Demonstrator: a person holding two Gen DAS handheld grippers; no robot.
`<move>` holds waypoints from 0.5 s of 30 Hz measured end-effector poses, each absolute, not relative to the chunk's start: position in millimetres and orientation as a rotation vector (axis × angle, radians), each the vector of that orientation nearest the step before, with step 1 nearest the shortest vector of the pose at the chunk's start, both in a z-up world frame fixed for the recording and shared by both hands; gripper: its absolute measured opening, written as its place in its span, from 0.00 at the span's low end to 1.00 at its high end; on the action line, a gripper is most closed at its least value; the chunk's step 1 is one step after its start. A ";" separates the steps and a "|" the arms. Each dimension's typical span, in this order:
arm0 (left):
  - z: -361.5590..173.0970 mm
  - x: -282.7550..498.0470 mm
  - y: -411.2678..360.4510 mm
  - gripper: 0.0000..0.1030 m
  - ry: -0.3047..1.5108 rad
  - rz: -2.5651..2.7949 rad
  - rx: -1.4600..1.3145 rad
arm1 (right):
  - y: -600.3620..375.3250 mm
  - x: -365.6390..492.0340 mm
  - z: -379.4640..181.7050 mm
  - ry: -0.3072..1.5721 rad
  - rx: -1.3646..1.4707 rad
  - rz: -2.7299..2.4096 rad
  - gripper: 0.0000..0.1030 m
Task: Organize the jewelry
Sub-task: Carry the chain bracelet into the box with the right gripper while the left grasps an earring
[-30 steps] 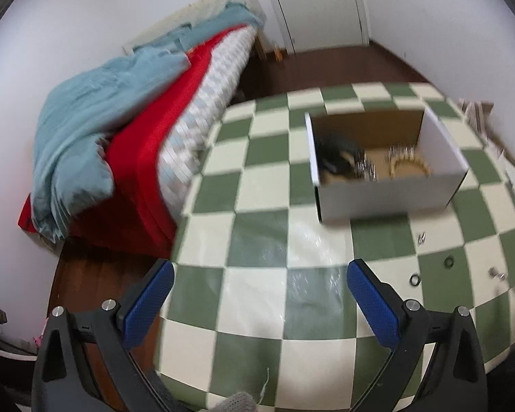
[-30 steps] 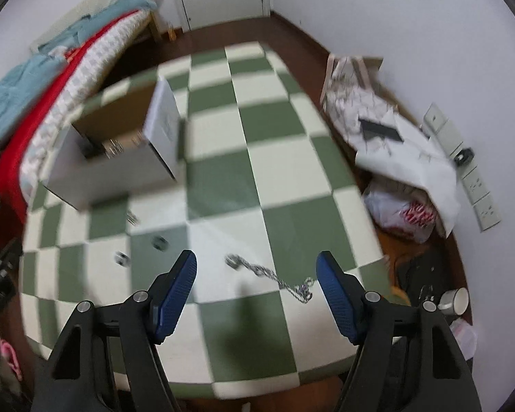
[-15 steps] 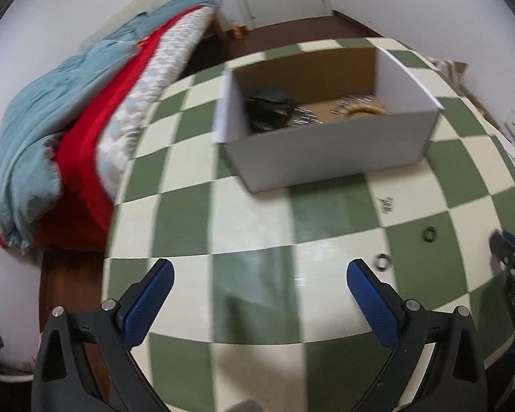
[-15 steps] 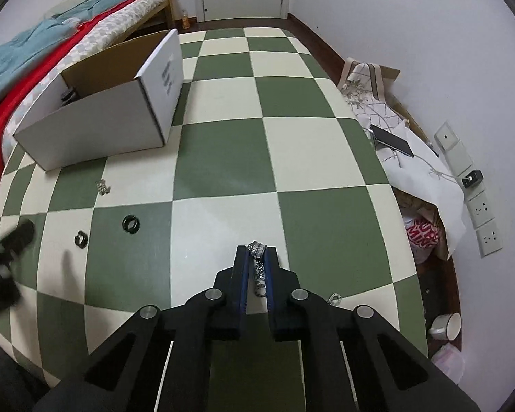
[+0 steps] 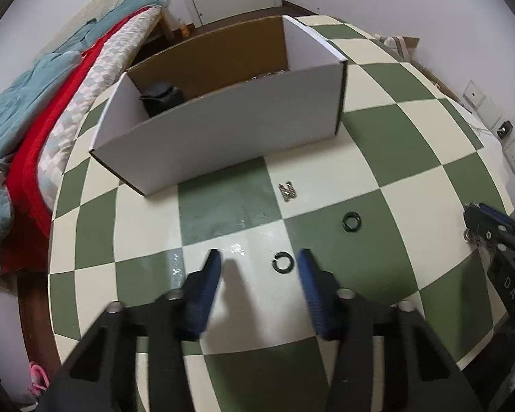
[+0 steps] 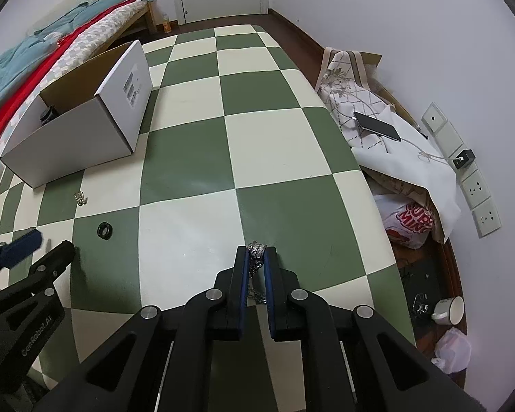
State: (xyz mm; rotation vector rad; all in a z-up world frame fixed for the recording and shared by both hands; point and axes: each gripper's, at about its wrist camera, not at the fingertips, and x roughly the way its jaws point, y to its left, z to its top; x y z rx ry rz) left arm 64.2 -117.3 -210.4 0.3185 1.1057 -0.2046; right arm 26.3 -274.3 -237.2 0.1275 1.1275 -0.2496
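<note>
My right claw is pinching the silver chain near its beaded end, so the rest hangs free between the fingers, clear of the checkered desk. My left claw is spread, with a black ring lying between its tips, ready to be closed on. The cardboard box sits just beyond (already holding some pieces), near enough for both drops, I'd judge.

Green-and-cream checked tablecloth, white box, black rings, silver chain.
</note>
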 end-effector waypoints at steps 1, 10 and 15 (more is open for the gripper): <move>-210.4 63.2 -119.1 0.13 1.102 -0.216 0.323 | -274.4 26.2 -237.0 1.128 0.127 -0.250 0.09; -204.4 64.0 -115.1 0.00 1.097 -0.233 0.297 | -277.5 22.6 -218.9 1.097 0.197 -0.223 0.09; -193.1 62.7 -109.3 0.00 1.084 -0.238 0.275 | -283.3 20.0 -185.7 1.036 0.294 -0.179 0.09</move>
